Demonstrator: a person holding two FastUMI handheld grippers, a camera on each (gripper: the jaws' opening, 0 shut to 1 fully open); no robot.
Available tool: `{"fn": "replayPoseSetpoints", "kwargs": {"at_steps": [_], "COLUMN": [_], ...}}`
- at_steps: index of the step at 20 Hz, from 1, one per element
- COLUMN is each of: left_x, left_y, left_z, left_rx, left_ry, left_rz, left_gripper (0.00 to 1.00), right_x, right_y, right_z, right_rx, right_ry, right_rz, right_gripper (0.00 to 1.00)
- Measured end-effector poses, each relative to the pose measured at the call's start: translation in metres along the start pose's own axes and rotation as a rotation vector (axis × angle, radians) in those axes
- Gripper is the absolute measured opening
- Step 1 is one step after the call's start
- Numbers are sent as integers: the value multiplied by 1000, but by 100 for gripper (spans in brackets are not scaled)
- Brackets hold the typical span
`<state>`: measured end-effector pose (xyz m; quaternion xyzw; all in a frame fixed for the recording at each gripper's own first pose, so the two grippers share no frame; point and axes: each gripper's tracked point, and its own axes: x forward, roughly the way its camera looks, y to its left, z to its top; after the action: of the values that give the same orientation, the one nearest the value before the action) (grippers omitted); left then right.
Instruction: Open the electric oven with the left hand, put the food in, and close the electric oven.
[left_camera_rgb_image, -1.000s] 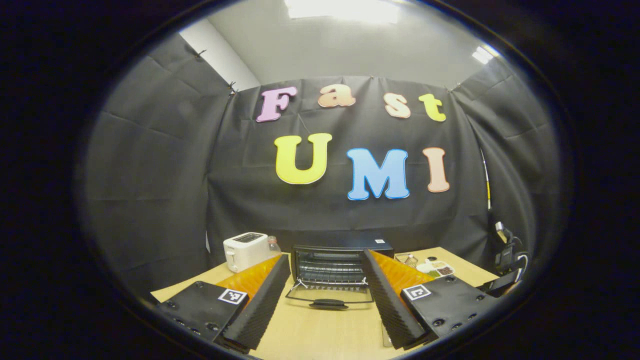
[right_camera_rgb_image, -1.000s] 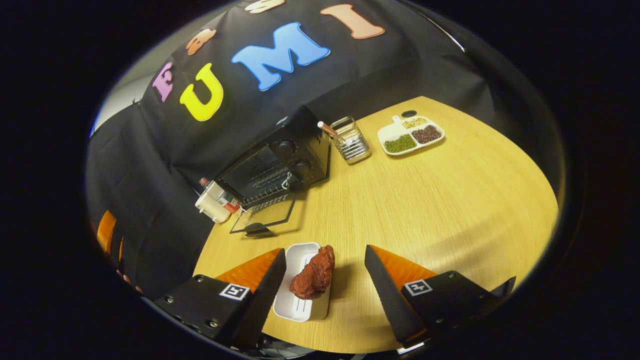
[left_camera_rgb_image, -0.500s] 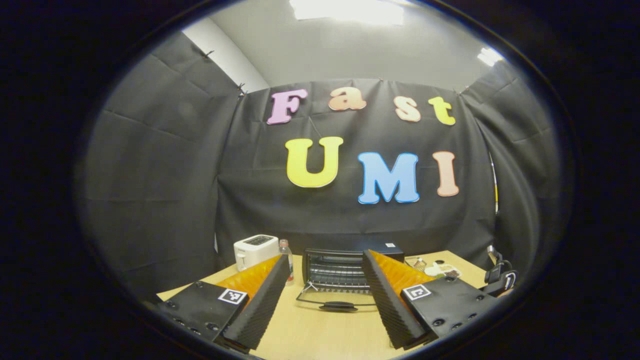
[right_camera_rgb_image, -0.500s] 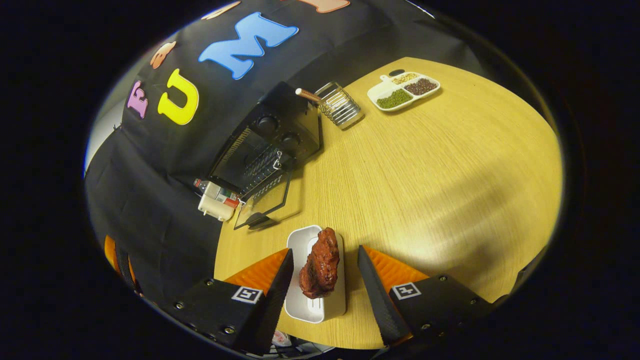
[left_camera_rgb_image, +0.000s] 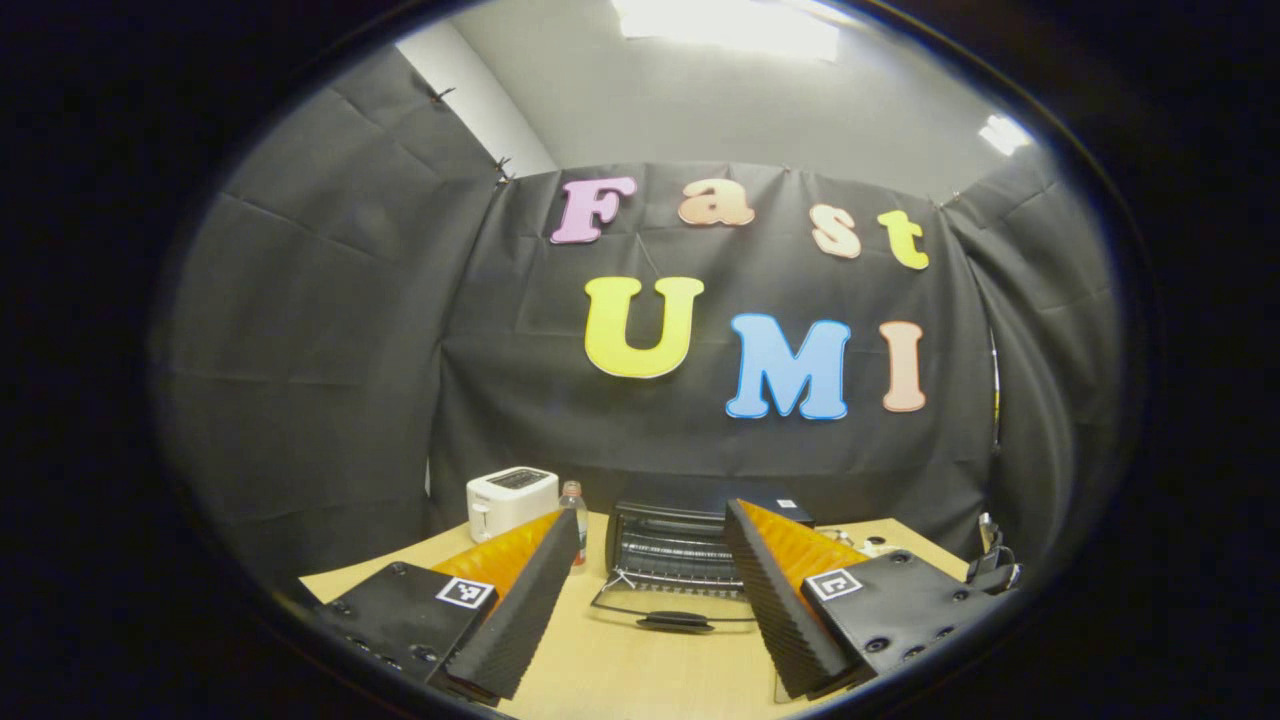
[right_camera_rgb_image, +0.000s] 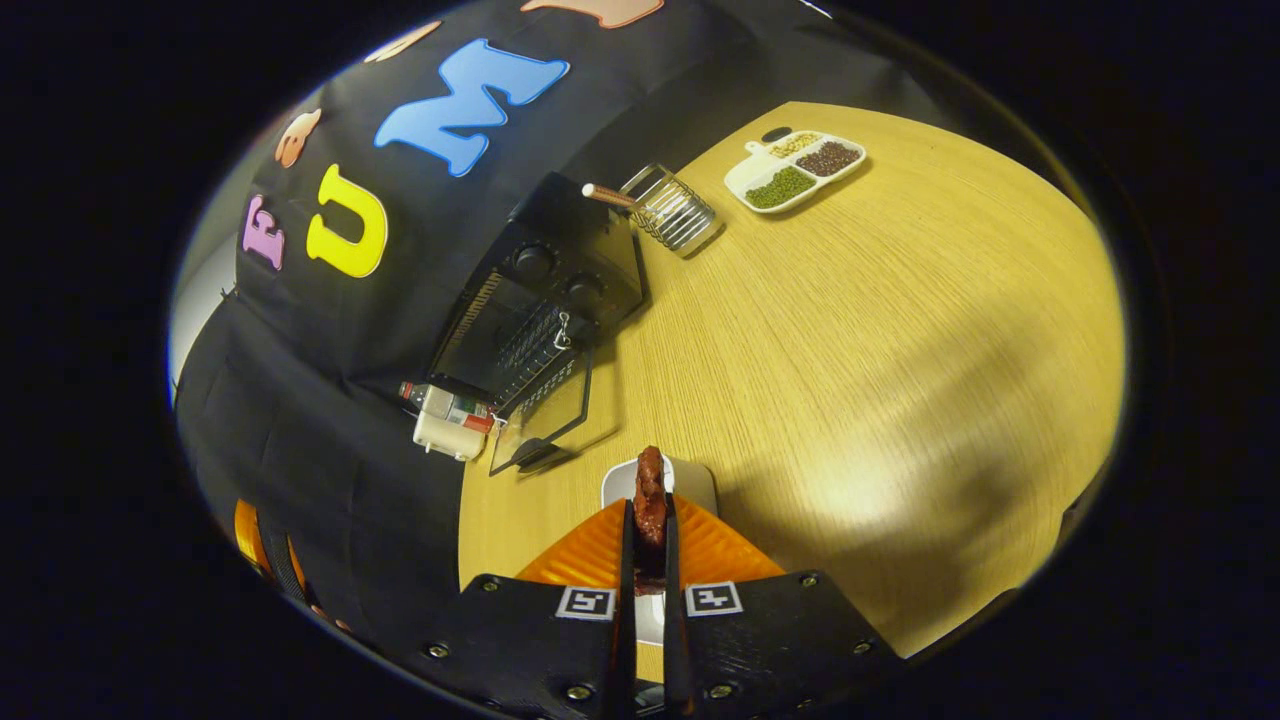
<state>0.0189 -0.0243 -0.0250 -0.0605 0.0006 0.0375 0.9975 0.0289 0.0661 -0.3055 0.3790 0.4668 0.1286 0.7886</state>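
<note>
Right gripper view: right tool (right_camera_rgb_image: 648, 530) clamps the food (right_camera_rgb_image: 650, 500) above its white tray (right_camera_rgb_image: 695, 480), in front of the oven (right_camera_rgb_image: 545, 290). Oven door (right_camera_rgb_image: 545, 425) lies open; left tool (left_camera_rgb_image: 650, 590) gapes empty. Loading and closing remain.

Electric oven (right_camera_rgb_image: 540, 300): small black countertop unit w/ two knobs, sits at back of table against booth wall. Glass door (left_camera_rgb_image: 672, 606) hangs fully down, flat to the table, dark handle at front edge; wire rack visible inside. Food (right_camera_rgb_image: 651, 495): reddish-brown chunk of meat, pinched upright between right gripper (right_camera_rgb_image: 648, 520) jaws, over a white tray (right_camera_rgb_image: 690, 480).
</note>
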Motion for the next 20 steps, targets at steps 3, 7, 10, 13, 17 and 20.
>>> {"fn": "replayPoseSetpoints", "kwargs": {"at_steps": [3, 7, 10, 13, 17, 20], "left_x": [6, 22, 32, 45, 64, 75], "left_y": [3, 10, 21, 32, 55, 74], "left_z": [1, -5, -9, -15, -19, -22], "left_rx": [0, -11, -27, -27, -27, -35], "left_ry": [-6, 5, 11, 17, 28, 28], "left_rz": [-10, -22, -22, -25, -22, -6], "left_gripper": [97, 100, 100, 97, 91, 92], "right_x": [-7, -11, -4, 11, 36, 56], "right_y": [12, 38, 63, 89, 118, 136], "right_z": [13, 32, 43, 53, 62, 62], "right_rx": [5, -8, -2, 4, 11, -11], "right_ry": [-33, -86, -110, -130, -148, -152], "right_rz": [6, 28, 54, 79, 94, 98], "right_gripper": [12, 11, 11, 11, 11, 11]}}
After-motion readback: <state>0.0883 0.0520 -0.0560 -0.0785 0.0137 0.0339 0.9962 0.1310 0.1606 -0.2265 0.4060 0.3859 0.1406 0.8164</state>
